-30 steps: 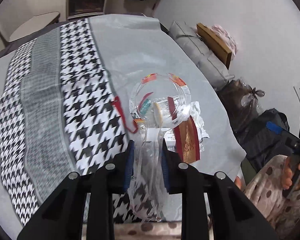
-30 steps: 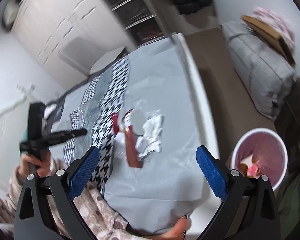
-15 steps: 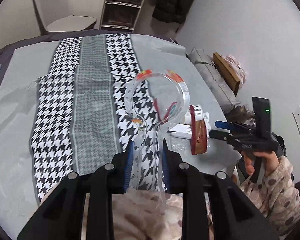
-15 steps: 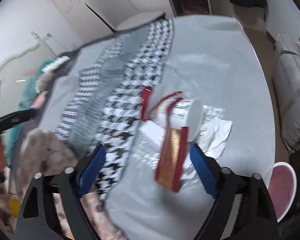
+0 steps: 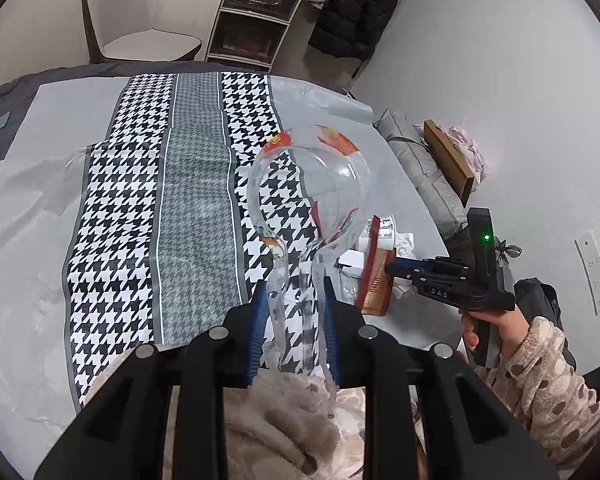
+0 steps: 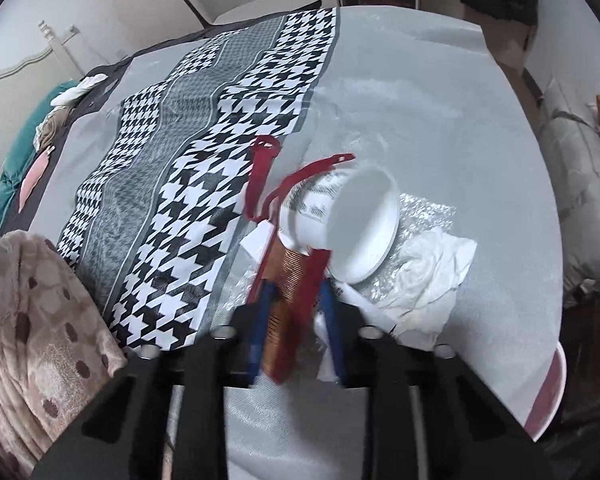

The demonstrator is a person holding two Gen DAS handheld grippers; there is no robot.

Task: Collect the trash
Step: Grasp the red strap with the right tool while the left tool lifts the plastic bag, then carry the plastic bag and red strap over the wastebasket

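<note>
My left gripper point(image 5: 294, 300) is shut on a clear plastic bag point(image 5: 312, 184) with red print, holding it above the table with its mouth open. My right gripper point(image 6: 296, 300) is shut on a red and gold wrapper point(image 6: 290, 280) at the trash pile; it also shows in the left wrist view point(image 5: 392, 270), touching the wrapper point(image 5: 376, 276). The pile holds a tipped white paper cup point(image 6: 352, 220), crumpled white tissue point(image 6: 428, 272), clear crinkled plastic point(image 6: 424, 216) and a red strip point(image 6: 260, 172).
The table point(image 5: 40, 184) has a grey cloth with a houndstooth runner point(image 5: 112, 208). A pink-lined trash bin point(image 6: 548, 392) stands beyond the table's right edge. A chair point(image 5: 140, 36) and shelves point(image 5: 256, 12) stand behind. Bags point(image 5: 420, 172) lie on the floor at right.
My right gripper moved down onto the trash pile and closed from wide open onto the red and gold wrapper. My left gripper pulled back a little, still holding the bag.
</note>
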